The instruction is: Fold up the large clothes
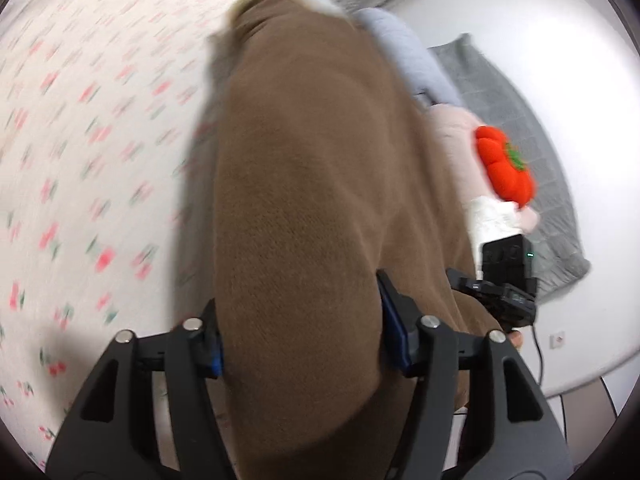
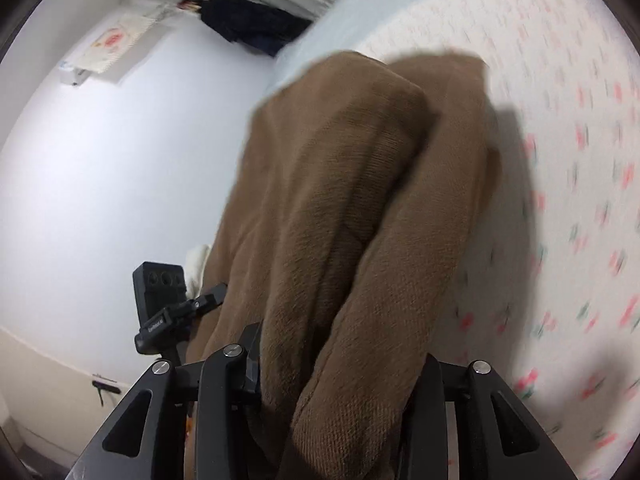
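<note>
A large brown fleece garment (image 1: 304,184) hangs between both grippers above a bed with a white cherry-print sheet (image 1: 80,140). My left gripper (image 1: 300,344) is shut on the brown garment, its fingers pressed into a thick bunch of fabric. My right gripper (image 2: 336,364) is shut on the same garment (image 2: 352,208), which drapes in two folds over the fingers and hides the tips. The other gripper shows in the left wrist view (image 1: 504,280) and in the right wrist view (image 2: 168,304). The sheet is motion-blurred in both views.
A red plush pumpkin (image 1: 506,164), a pink cushion (image 1: 460,148) and a grey quilt (image 1: 516,120) lie by a white wall. In the right wrist view, dark clothing (image 2: 248,20) hangs near the wall and a wall unit (image 2: 108,48) is mounted high.
</note>
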Demonstrator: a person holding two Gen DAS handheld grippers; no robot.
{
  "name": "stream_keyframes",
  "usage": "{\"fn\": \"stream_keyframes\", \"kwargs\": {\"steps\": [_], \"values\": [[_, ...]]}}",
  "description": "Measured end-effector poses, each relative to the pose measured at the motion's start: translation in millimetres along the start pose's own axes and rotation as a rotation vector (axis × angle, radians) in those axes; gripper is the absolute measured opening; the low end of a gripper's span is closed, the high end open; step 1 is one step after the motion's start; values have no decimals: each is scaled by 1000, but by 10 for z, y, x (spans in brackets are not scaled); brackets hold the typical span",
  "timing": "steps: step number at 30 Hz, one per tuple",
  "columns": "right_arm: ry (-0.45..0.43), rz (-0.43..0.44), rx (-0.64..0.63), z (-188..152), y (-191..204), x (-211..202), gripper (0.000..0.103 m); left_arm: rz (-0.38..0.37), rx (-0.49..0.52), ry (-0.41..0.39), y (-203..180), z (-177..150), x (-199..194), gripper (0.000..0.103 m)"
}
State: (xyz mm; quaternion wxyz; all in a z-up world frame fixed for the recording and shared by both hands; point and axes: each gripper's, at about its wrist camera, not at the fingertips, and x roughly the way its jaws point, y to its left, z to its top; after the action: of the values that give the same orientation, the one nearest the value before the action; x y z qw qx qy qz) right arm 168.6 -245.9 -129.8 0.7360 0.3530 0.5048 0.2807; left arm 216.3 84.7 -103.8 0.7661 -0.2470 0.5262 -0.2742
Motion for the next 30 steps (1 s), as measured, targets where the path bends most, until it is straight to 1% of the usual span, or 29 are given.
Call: {"fn": "stream_keyframes", "kwargs": {"steps": [1, 2, 3, 4, 6, 8, 9, 10, 11, 12, 13, 15, 17, 19, 21, 22, 23, 26, 30], "values": [[-9, -12, 26, -84, -121, 57, 49, 17, 21, -26, 58, -72, 59, 72], [-16, -2, 45, -124, -192, 75, 52, 8, 56, -65, 65, -116, 58, 76], [-32, 20, 68, -156, -273, 106, 53, -15, 91, -112, 71, -155, 63, 77], [-42, 30, 102, -192, -352, 124, 56, -16, 92, -115, 61, -161, 70, 77], [-60, 22, 119, -225, -337, 122, 58, 1, 93, -112, 31, -152, 35, 77], [-83, -58, 85, -265, -148, 29, 62, 56, 118, -106, -51, -146, -34, 78], [-95, -105, 62, -342, -18, 16, 65, 75, 122, -100, -80, -155, -71, 78], [-103, -145, 45, -328, 101, -9, 70, 95, 123, -101, -83, -170, -138, 78], [-114, -189, 29, -332, 203, -59, 72, 114, 131, -114, -115, -184, -202, 78], [-131, -243, 11, -352, 275, -139, 75, 149, 150, -136, -163, -211, -279, 79], [-159, -300, -21, -426, 401, -238, 77, 185, 170, -154, -155, -272, -367, 79], [-199, -369, -69, -533, 572, -345, 79, 249, 203, -182, -249, -331, -470, 80], [-262, -462, -139, -698, 806, -513, 80, 293, 226, -198, -327, -417, -567, 81], [-307, -533, -192, -786, 927, -594, 82, 327, 243, -213, -420, -521, -655, 82], [-342, -590, -227, -875, 1119, -582, 83, 357, 267, -224, -524, -624, -720, 84], [-352, -609, -233, -943, 1162, -649, 83, 374, 277, -225, -563, -670, -734, 84], [-356, -612, -224, -876, 1048, -751, 83, 385, 284, -226, -594, -714, -755, 84], [-383, -586, -196, -1108, 1133, -833, 84, 411, 280, -226, -681, -862, -796, 84], [-417, -668, -243, -1265, 1275, -816, 85, 461, 264, -214, -728, -1029, -828, 86]]}}
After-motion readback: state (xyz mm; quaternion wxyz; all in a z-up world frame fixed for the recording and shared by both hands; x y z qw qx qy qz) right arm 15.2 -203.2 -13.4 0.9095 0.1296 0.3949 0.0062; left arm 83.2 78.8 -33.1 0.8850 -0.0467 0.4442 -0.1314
